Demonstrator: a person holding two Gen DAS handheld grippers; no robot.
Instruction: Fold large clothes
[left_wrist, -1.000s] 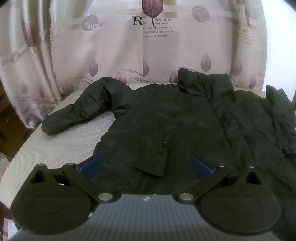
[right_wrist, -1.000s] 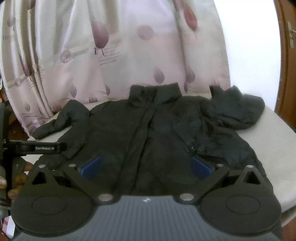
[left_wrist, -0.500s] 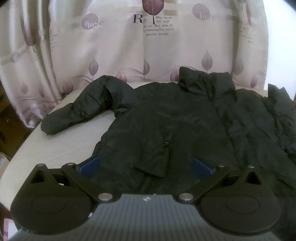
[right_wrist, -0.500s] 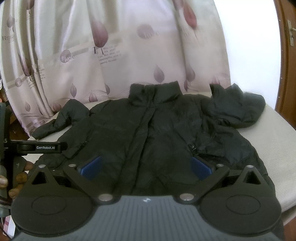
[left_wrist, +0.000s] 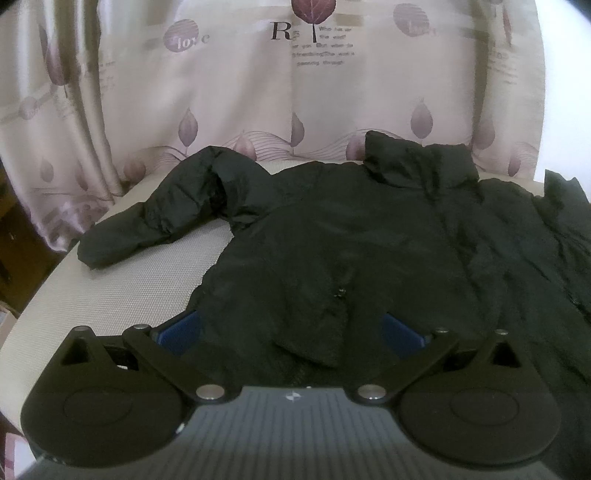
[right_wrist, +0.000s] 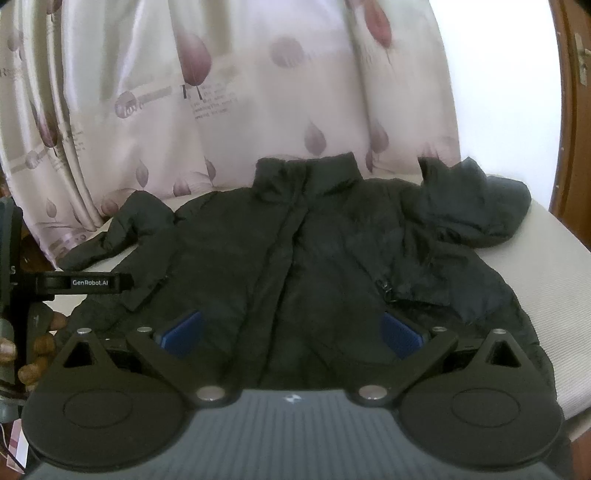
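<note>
A black puffer jacket (left_wrist: 369, 240) lies spread front-up on a beige table (left_wrist: 140, 288), collar toward the curtain; it also shows in the right wrist view (right_wrist: 314, 258). Its left sleeve (left_wrist: 155, 218) bends out to the left. Its right sleeve (right_wrist: 476, 206) is bunched at the back right. My left gripper (left_wrist: 291, 328) is open and empty over the jacket's lower left hem. My right gripper (right_wrist: 291, 328) is open and empty over the hem near the centre zip. The left gripper's body (right_wrist: 74, 283) shows at the left of the right wrist view.
A pale curtain (left_wrist: 295, 81) with leaf prints hangs right behind the table. A wooden door frame (right_wrist: 569, 110) stands at the far right. The table's bare beige surface (right_wrist: 546, 266) shows right of the jacket and left of it.
Both grippers have drifted slightly; the jacket appears a little lower and closer in both views. Both stay open and the jacket has not moved.
</note>
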